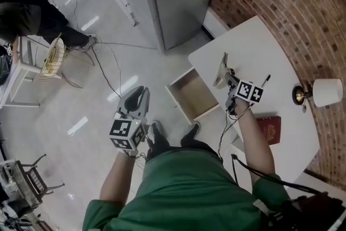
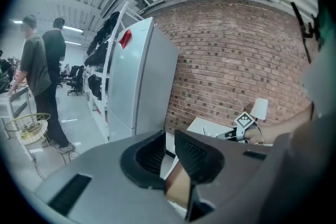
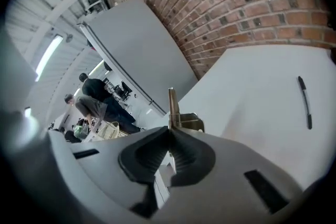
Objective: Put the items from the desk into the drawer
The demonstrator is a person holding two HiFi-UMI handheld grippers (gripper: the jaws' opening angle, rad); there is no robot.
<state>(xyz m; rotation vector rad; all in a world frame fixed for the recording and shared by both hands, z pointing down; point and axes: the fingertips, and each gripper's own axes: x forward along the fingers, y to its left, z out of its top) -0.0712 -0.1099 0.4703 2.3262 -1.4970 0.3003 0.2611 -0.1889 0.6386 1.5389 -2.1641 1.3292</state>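
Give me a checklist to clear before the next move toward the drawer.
1. Right gripper shut on the thin metal item, fingers pressed onto it: ok.
2. Item lifted clear of the desk: cannot tell; the head view shows it over the desk's edge but not the gap beneath.
3. Drawer pulled open, inside looks bare: ok.
4. Left gripper open, holding nothing, over the floor to the side of the drawer: ok.
5. Desk emptied: not ok; the pen and the red book lie on it, and the lamp stands there.
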